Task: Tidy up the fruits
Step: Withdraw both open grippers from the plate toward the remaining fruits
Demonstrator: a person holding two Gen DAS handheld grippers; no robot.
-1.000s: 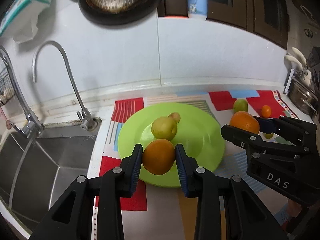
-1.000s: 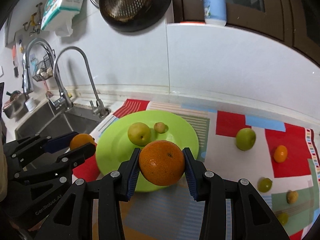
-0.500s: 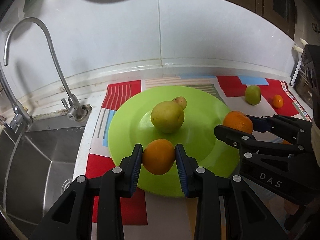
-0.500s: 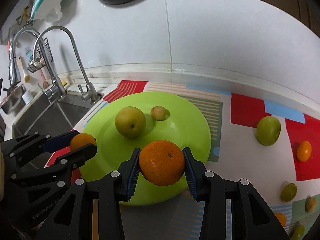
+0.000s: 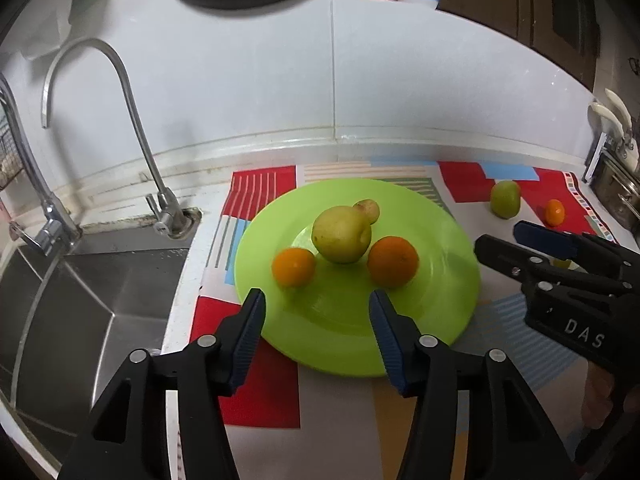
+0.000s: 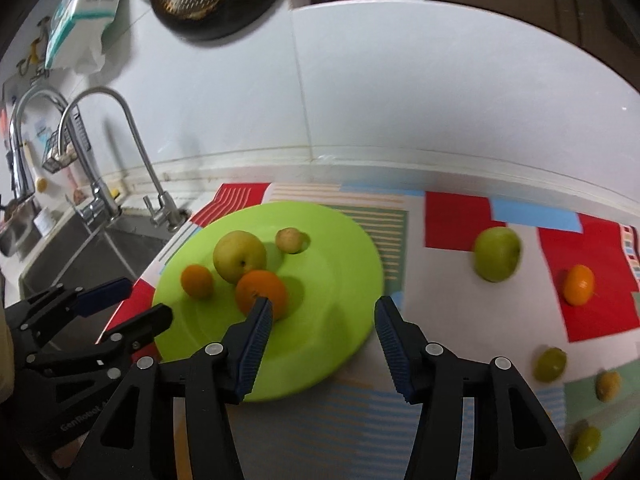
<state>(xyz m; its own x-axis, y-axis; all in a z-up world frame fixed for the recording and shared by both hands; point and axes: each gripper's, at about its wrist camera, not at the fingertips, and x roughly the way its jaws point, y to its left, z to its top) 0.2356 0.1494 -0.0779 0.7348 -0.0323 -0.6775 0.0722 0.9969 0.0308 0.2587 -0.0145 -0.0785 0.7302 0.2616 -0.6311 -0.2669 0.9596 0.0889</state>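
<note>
A lime-green plate (image 5: 440, 300) (image 6: 340, 320) lies on a colourful mat. On it sit a yellow-green pear (image 5: 341, 234) (image 6: 239, 255), a small tan fruit (image 5: 367, 210) (image 6: 290, 239), a small orange (image 5: 293, 267) (image 6: 196, 281) and a larger orange (image 5: 393, 261) (image 6: 262, 292). My left gripper (image 5: 316, 312) is open and empty over the plate's near edge. My right gripper (image 6: 322, 322) is open and empty, just behind the larger orange; it also shows in the left wrist view (image 5: 508, 246).
On the mat to the right lie a green apple (image 6: 497, 253) (image 5: 505, 199), a small orange (image 6: 578, 285) (image 5: 555, 212) and several small green and yellow fruits (image 6: 551, 364). A steel sink (image 5: 80, 300) with a tap (image 5: 160, 200) lies left. A wall stands behind.
Both grippers have opened and drawn back. The small orange left the left gripper and the larger orange left the right gripper; both now rest on the plate beside the pear.
</note>
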